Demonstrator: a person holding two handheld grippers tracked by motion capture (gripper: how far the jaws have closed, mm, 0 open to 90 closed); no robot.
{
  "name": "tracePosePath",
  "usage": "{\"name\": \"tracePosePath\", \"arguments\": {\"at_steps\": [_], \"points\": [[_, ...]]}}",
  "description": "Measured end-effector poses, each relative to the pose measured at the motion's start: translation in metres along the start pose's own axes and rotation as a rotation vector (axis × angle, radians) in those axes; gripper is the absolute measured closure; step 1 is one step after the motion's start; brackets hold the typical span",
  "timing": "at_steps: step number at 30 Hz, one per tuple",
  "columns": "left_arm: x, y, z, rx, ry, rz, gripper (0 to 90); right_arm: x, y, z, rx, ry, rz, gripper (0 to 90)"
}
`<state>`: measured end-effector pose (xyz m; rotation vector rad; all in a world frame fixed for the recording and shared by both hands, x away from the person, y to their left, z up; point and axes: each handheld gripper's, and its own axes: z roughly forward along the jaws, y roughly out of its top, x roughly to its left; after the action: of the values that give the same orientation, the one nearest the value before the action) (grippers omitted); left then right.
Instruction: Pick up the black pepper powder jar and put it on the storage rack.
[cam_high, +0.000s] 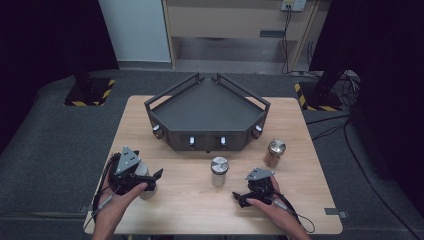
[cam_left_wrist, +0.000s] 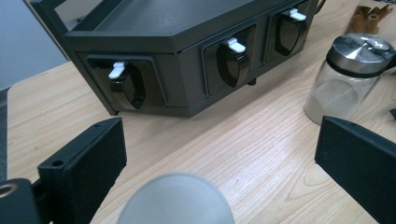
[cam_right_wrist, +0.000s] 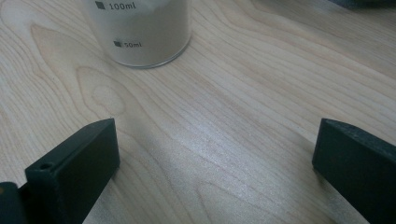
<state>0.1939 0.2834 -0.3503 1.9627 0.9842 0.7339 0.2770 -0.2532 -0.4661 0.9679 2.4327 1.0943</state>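
The jar with the steel lid (cam_high: 219, 171) stands upright near the middle of the wooden table (cam_high: 200, 200), in front of the dark rack and between the two grippers. In the right gripper view its glass base (cam_right_wrist: 140, 32) shows pale powder inside and printed marks for 50 ml and 100 ml.

Nearest the person, the left gripper (cam_high: 150, 176) rests by the table's left front part, held by the left hand (cam_high: 117, 197). Its jaws stand wide apart and grip nothing; in the left gripper view a frosted, rounded top of a small container (cam_left_wrist: 175, 198) sits low between them, and I cannot tell whether it touches either jaw. The right gripper (cam_high: 241, 198) lies low over the right front part, held by the right hand (cam_high: 270, 202). Its jaws are also spread wide, with bare wood between them.

Farther right, a second jar (cam_high: 274, 152) with a steel lid holds something brown.

Behind the jars sits the dark rack (cam_high: 207, 115), an angular tray with rails along its back edges and small white-tipped levers (cam_left_wrist: 237, 45) on its front panels.

The table top is light wood with clear grain. Around it lies grey carpet (cam_high: 55, 145); beyond, black stands sit on yellow-and-black striped bases (cam_high: 90, 92), with cables (cam_high: 345, 82) at the right and a pale wall with a wooden unit at the back.
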Motion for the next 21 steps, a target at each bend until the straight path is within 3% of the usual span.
{"name": "tracePosePath", "arguments": {"at_steps": [21], "points": [[0.005,-0.038,0.003,-0.016,0.043,-0.049,1.4,0.0,0.0,0.0,0.0,0.0,0.0,0.7]]}}
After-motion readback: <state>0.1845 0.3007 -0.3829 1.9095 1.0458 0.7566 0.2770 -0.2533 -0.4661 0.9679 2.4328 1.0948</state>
